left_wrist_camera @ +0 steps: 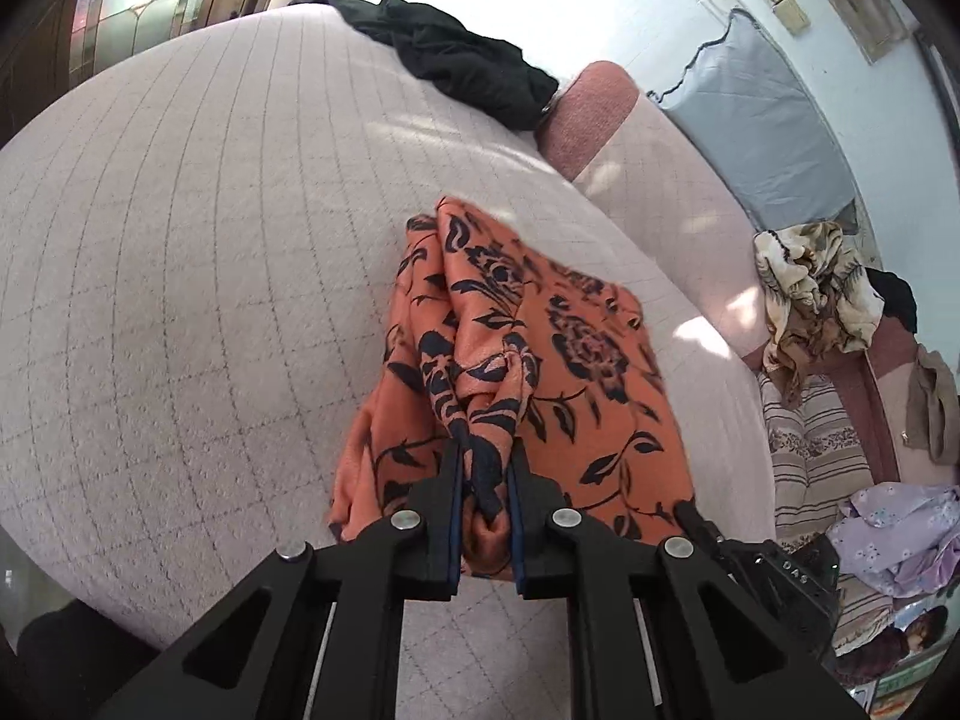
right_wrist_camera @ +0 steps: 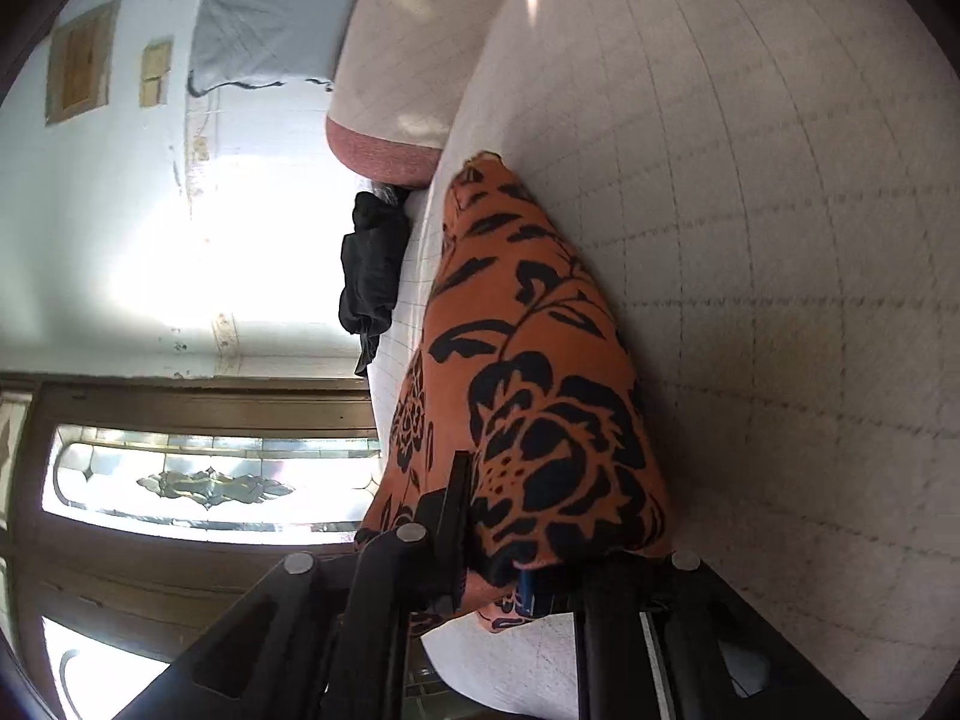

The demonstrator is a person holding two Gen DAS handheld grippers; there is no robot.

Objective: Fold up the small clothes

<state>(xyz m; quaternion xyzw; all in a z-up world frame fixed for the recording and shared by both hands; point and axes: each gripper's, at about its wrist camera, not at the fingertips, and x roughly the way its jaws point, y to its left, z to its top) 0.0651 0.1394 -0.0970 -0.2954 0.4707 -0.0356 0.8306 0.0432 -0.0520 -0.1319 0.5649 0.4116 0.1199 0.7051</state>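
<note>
A pale pink quilted bed (left_wrist_camera: 180, 300) with a grid stitch filled most of both views, with a black garment (left_wrist_camera: 462, 60) crumpled at its far edge beside a pink bolster (left_wrist_camera: 591, 114) and a grey pillow (left_wrist_camera: 756, 132) against the wall. The orange floral cloth (left_wrist_camera: 540, 372) lay bunched mid-bed, lifted at its near edge. The left gripper (left_wrist_camera: 485, 474) was nearly closed, pinching a gathered fold of that cloth between its jaws; the right gripper (right_wrist_camera: 492, 546) was likewise clamped on a cloth edge, which draped over and hid one finger.
</note>
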